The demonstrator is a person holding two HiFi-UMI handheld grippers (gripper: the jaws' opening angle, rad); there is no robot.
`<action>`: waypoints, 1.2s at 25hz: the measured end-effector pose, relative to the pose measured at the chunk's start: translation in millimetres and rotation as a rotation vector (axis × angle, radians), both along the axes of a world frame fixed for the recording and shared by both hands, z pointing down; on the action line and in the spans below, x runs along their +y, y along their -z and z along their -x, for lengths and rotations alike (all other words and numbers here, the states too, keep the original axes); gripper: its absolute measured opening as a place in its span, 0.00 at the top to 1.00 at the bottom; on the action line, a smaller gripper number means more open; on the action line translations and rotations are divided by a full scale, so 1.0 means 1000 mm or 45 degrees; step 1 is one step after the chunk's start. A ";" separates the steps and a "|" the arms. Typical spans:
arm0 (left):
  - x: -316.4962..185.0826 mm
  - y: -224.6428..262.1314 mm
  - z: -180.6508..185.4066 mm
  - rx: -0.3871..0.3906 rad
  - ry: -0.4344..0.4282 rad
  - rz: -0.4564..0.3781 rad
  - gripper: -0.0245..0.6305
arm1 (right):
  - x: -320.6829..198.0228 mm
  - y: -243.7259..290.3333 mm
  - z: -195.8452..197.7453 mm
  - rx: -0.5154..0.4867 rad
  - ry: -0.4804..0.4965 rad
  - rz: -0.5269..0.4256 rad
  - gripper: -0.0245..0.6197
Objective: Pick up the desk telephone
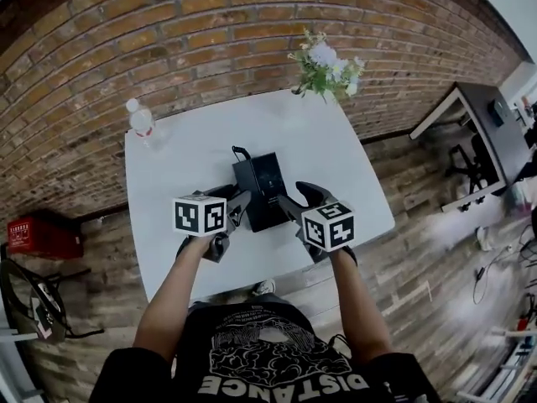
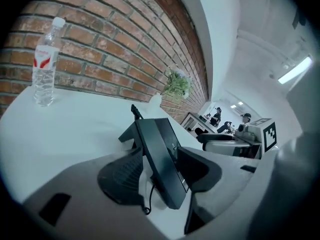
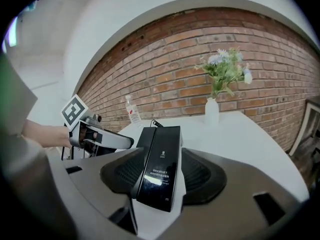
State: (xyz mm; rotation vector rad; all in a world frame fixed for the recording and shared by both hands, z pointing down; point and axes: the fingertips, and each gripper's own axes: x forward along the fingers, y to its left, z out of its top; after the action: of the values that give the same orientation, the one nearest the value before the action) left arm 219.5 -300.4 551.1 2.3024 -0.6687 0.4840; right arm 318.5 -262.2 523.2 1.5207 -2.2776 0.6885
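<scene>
— While both tools sit at the desk telephone point(image 1: 264, 187), what is the left gripper point(image 1: 238, 208) doing?
— Its jaws are pinched on the telephone's edge. One ribbed pad point(image 2: 122, 176) lies against the back, the other against the dark front, and the body leans tilted between them.
— And the right gripper point(image 1: 299, 201)?
— Clamped on it too. The telephone runs lengthwise between its jaws, glossy face up.
— What surrounds them?
— A white table point(image 1: 168, 191) lies under both tools. Beyond the left gripper's jaws, off to their left, stands a water bottle point(image 2: 45, 64). Ahead of the right gripper's jaws, slightly to their right, a vase of flowers point(image 3: 220, 81) stands before the brick wall point(image 3: 165, 74). A cord point(image 1: 241, 152) leaves the telephone's far end
</scene>
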 end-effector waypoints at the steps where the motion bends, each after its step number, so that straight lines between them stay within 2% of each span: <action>1: -0.002 -0.004 -0.001 0.007 0.019 0.016 0.66 | -0.005 -0.006 0.001 -0.011 0.033 0.017 0.64; 7: -0.012 -0.019 -0.005 0.089 0.127 0.106 0.66 | -0.021 -0.039 0.007 -0.070 0.204 0.134 0.58; 12: -0.014 -0.027 -0.012 0.113 0.153 0.134 0.66 | -0.029 -0.058 0.008 -0.119 0.282 0.215 0.56; 16: -0.015 -0.032 -0.016 0.151 0.182 0.163 0.66 | -0.033 -0.069 0.010 -0.190 0.304 0.263 0.54; 21: -0.017 -0.035 -0.017 0.170 0.211 0.167 0.66 | -0.034 -0.078 0.016 -0.218 0.342 0.303 0.54; 26: -0.016 -0.040 -0.020 0.278 0.235 0.263 0.66 | -0.036 -0.081 0.020 -0.279 0.361 0.338 0.54; 30: -0.017 -0.041 -0.023 0.276 0.221 0.264 0.66 | -0.036 -0.081 0.022 -0.319 0.357 0.344 0.54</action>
State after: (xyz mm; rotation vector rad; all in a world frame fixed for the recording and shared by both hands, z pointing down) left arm 242.8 -317.1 591.8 2.0442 -0.6704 0.2078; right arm 296.6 -298.1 604.3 1.0162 -2.3901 1.1003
